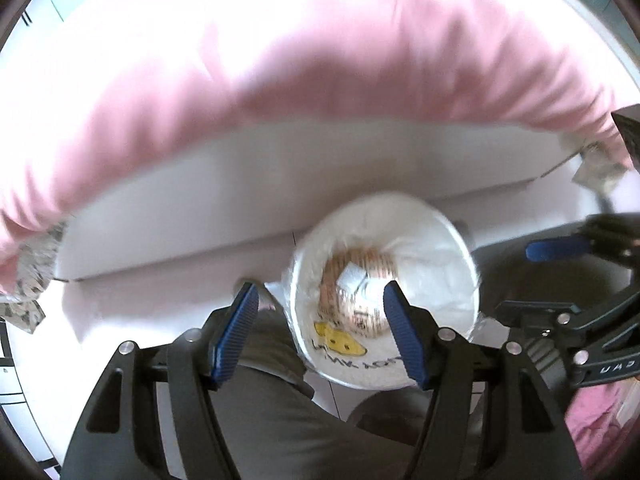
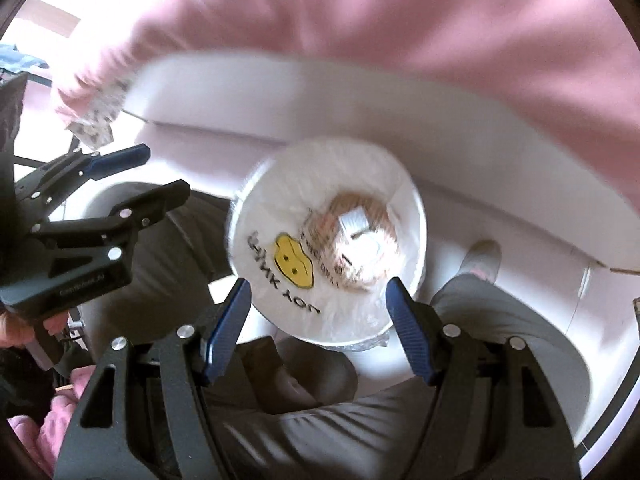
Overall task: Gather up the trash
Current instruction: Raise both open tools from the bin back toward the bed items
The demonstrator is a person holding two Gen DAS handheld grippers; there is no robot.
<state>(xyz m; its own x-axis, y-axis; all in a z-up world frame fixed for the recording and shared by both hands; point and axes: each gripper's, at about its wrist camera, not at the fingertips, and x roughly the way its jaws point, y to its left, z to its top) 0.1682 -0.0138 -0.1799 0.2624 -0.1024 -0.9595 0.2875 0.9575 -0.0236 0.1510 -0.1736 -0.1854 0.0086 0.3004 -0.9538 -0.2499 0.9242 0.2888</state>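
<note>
I see left gripper (image 1: 320,336) aimed steeply down, jaws apart, empty | right gripper (image 2: 318,330) likewise, jaws apart, empty | both above bin (image 2: 256,280)

Both fisheye views were bright, with daylight blowing the upper left of each to white. Motion blur smeared the pink bedding (image 1: 320,60) and the white bin (image 1: 384,300) on the floor, softening its printed liner. The nearer claw fingers (image 2: 224,332) stayed sharp. Straight edges bowed towards the dark circular rim, and soft shadow lay under the bedding.
</note>
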